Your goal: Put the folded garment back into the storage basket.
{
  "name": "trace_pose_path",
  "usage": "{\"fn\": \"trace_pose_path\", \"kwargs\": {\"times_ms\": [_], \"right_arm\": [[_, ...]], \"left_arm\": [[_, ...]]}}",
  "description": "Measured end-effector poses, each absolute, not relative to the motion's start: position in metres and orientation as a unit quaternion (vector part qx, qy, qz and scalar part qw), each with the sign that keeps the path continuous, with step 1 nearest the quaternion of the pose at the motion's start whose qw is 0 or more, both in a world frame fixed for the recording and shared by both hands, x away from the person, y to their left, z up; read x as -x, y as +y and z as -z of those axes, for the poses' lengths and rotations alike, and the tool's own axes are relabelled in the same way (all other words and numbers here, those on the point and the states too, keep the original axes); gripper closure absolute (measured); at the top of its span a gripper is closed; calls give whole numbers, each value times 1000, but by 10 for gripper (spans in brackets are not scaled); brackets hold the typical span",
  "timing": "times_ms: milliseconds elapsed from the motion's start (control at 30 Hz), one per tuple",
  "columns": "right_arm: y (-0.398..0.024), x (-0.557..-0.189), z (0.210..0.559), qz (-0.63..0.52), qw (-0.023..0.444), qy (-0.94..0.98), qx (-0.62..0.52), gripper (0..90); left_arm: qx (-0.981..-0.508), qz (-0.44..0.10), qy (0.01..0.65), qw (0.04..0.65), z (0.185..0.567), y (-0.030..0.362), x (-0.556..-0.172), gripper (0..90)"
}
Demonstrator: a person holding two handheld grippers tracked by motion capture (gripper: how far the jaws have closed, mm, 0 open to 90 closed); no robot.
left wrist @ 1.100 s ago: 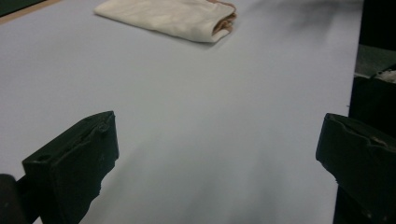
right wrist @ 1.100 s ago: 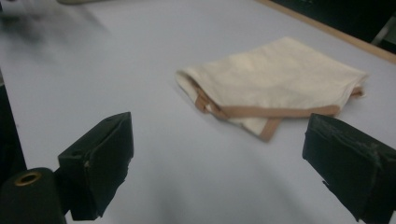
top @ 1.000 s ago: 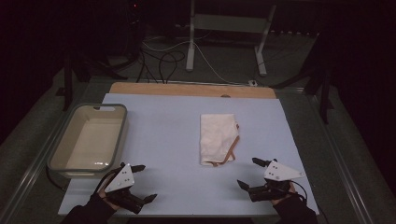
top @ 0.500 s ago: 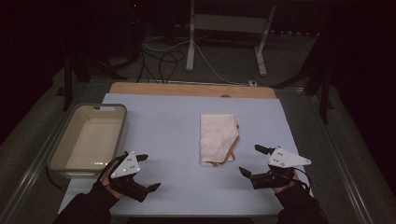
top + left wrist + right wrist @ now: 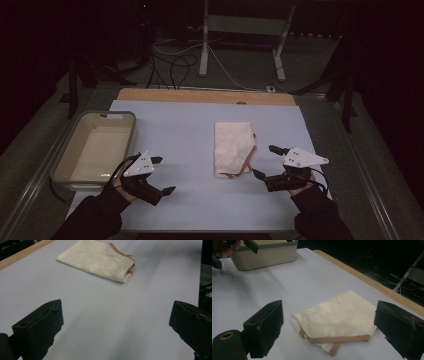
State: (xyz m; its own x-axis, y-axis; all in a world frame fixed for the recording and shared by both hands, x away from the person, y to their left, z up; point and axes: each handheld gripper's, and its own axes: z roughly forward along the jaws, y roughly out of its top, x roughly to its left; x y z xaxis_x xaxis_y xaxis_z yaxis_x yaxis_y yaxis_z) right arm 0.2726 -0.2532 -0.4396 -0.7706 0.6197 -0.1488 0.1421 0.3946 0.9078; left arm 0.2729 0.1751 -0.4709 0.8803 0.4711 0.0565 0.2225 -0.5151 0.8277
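A folded cream cloth [image 5: 231, 148] with tan trim lies flat near the middle of the pale blue table top [image 5: 180, 135]. My right gripper [image 5: 266, 162] is open just right of the cloth's near corner, and the cloth [image 5: 337, 318] lies close ahead between its spread jaws. My left gripper [image 5: 162, 175] is open near the front left of the table, well left of the cloth. The cloth [image 5: 98, 258] lies far ahead of its jaws, which hold nothing.
A beige plastic tub [image 5: 95, 148] stands at the table's left edge, close behind my left hand; it appears far off as the tub [image 5: 265, 252] in the right gripper view. A wooden strip [image 5: 205, 96] borders the far edge. Stands and cables lie on the dark floor beyond.
Both grippers have moved forward over the table from its front edge. The right one has come close to the cloth's near right corner. The cloth has not moved.
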Motion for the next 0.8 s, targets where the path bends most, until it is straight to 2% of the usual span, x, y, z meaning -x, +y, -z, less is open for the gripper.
{"fn": "trace_pose_path", "kwargs": {"times_ms": [800], "right_arm": [[-235,-320,445,-476,238,806,-260,91]], "left_arm": [[-861,-120,201,453,465,144,-311,7]]}}
